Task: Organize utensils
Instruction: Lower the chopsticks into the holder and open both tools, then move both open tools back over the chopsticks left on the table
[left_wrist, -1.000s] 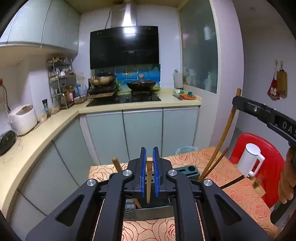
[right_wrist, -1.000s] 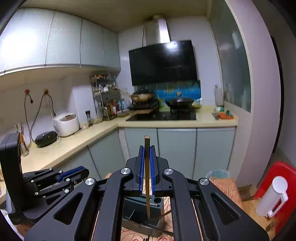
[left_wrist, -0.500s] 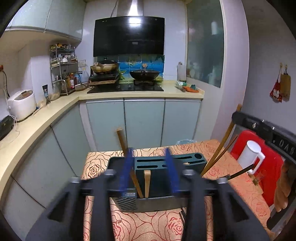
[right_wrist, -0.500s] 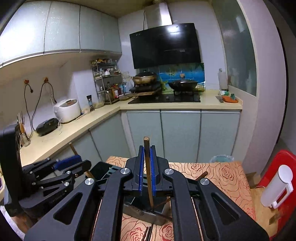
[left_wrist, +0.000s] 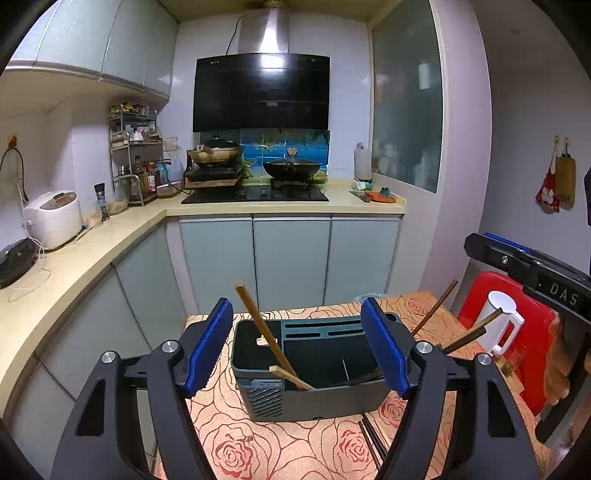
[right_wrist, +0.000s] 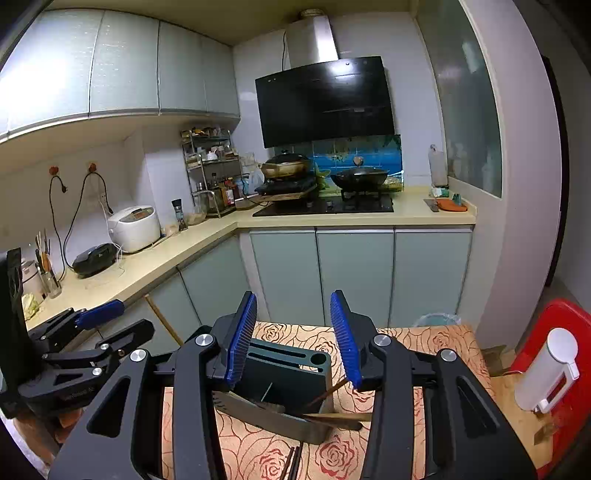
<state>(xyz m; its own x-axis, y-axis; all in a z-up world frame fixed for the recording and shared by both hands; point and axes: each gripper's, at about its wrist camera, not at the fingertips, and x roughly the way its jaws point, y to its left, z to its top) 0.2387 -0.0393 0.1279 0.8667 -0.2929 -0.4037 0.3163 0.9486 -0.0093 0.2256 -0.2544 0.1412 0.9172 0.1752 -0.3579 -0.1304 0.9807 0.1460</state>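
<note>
left gripper (left_wrist: 297, 347) jaws have just been opening, nothing between them; right gripper (right_wrist: 293, 339) likewise, empty. beyond both, dark utensil holder (left_wrist: 325, 391) on rose-patterned tablecloth (left_wrist: 258, 446) holds leaning wooden chopsticks (left_wrist: 264, 330)

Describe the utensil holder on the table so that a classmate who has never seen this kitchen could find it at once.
Start at the table with the rose-patterned cloth, in front of the pale cabinet doors. On it stands the utensil holder, a dark grey plastic box with slots along its back edge and wooden chopsticks leaning out. Nothing else on the cloth is box-shaped.
</note>
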